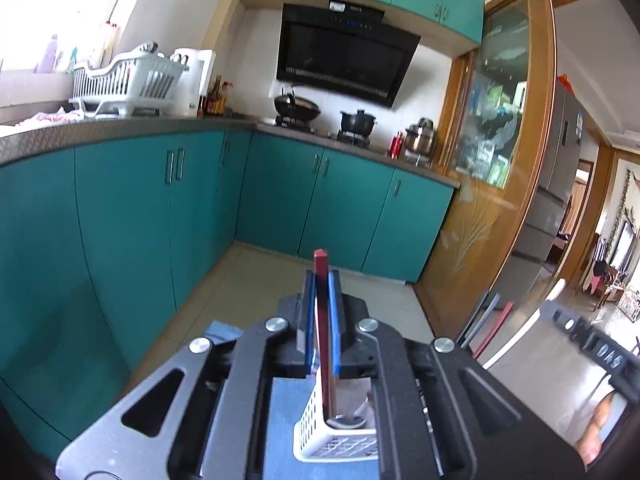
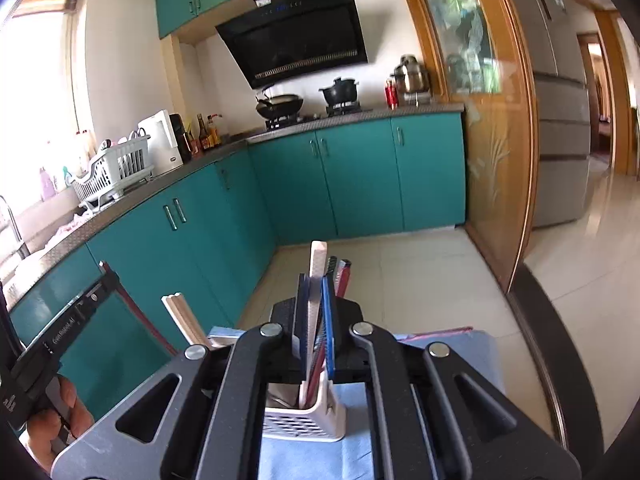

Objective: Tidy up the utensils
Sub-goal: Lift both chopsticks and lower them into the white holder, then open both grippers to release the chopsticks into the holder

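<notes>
My left gripper [image 1: 322, 280] is shut on a dark red chopstick [image 1: 321, 264] that stands upright, its lower end inside a white slotted utensil holder [image 1: 332, 442] with a metal spoon [image 1: 346, 423] in it. My right gripper [image 2: 316, 280] is shut on a pale wooden chopstick [image 2: 317, 256] standing in the same white holder [image 2: 304, 424]. Behind it, black and red chopsticks [image 2: 340, 272] stand in the holder. More pale chopsticks [image 2: 180, 316] lean at the left. The holder sits on a blue cloth [image 2: 316, 460].
Teal cabinets [image 1: 120, 220] with a grey counter run along the left and back. A white dish rack [image 1: 124, 80], a wok [image 1: 296, 106] and a pot [image 1: 358, 120] sit on the counter. A wooden sliding door [image 1: 500, 160] is at the right. The tiled floor [image 2: 420, 280] lies beyond.
</notes>
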### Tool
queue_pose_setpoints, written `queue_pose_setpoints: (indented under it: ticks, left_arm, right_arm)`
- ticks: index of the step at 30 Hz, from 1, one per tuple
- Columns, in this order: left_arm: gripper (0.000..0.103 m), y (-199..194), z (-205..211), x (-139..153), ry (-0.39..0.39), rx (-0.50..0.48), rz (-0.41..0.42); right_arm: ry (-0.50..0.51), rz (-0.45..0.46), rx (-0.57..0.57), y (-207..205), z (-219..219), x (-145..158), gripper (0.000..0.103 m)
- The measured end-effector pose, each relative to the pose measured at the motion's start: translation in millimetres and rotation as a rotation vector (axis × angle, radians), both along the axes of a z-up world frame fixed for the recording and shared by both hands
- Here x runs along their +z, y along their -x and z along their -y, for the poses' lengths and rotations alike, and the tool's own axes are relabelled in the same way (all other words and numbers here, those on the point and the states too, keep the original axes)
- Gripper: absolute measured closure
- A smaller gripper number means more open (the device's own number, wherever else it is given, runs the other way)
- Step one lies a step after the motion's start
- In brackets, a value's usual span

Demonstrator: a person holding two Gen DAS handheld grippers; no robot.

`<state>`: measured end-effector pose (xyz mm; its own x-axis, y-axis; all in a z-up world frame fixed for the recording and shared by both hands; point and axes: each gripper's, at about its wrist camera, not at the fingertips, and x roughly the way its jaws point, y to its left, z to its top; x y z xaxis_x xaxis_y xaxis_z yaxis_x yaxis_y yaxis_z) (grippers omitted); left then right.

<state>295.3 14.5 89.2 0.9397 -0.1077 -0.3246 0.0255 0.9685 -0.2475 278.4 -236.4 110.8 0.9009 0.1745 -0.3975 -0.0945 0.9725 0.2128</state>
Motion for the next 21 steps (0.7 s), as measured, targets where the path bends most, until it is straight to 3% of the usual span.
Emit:
queue_pose_setpoints:
  ticks: [4, 9, 14, 18, 21]
  left_arm:
    - [0.096, -2.7, -0.6, -12.9, 0.011, -0.009, -0.029]
    - [0.096, 1.4, -1.5, -17.9, -0.001, -0.012, -0.03]
    - [0.096, 4.3, -2.4, -21.4, 0.007, -0.014, -0.035]
    - [0.083, 7.6, -1.2, -23.0, 0.004, -0.017, -0.04]
    - [0.082, 11.2, -4.1, -20.3, 0.002, -0.016, -0.033]
  right_arm:
    - [-0.002, -0.012, -0.004, 2.9, 0.1, 0.4, 0.096]
    - [-0.024, 0.041, -0.041, 10.9, 10.5, 7.2, 0.096]
    - [0.029, -0.001, -0.022, 4.8, -1.1, -0.1, 0.095]
    - [0.104, -0.054, -0.014, -1.7, -13.7, -14.2, 0.095]
    - [0.083, -0.099, -0.012, -5.3, -11.4, -23.1, 0.095]
